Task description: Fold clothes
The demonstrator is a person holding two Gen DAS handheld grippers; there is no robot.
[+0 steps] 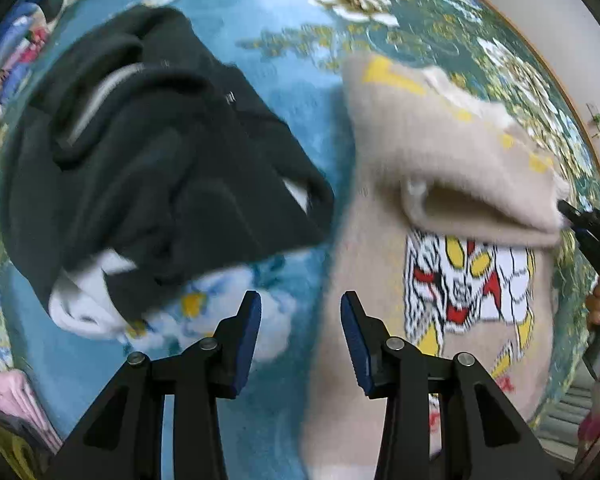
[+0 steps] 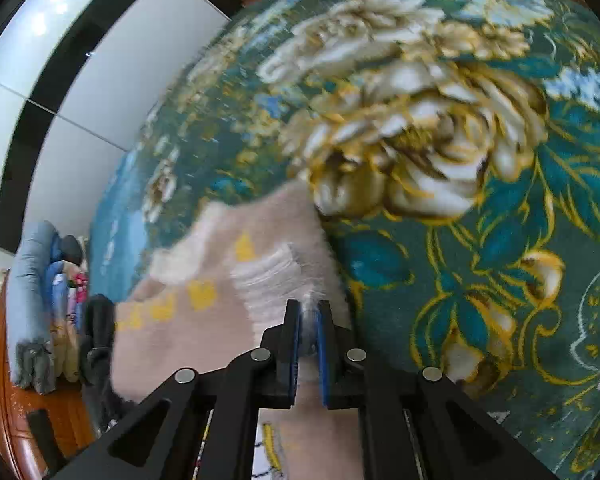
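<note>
A beige knit sweater (image 1: 440, 152) with a red, yellow and white cartoon print lies on the floral carpet, its upper part folded over. My left gripper (image 1: 300, 316) is open and empty, hovering above the sweater's left edge. My right gripper (image 2: 309, 320) is shut on the sweater's white ribbed edge (image 2: 272, 276) and holds it up; it also shows in the left wrist view (image 1: 568, 212) at the sweater's right corner. A crumpled black garment (image 1: 152, 152) lies to the left of the sweater.
The blue-green floral carpet (image 2: 480, 240) covers the surface. A pile of folded bedding and clothes (image 2: 40, 300) sits at the far left by a wooden board. A pink cloth (image 1: 12, 400) lies at lower left. A white wall (image 2: 92, 80) borders the carpet.
</note>
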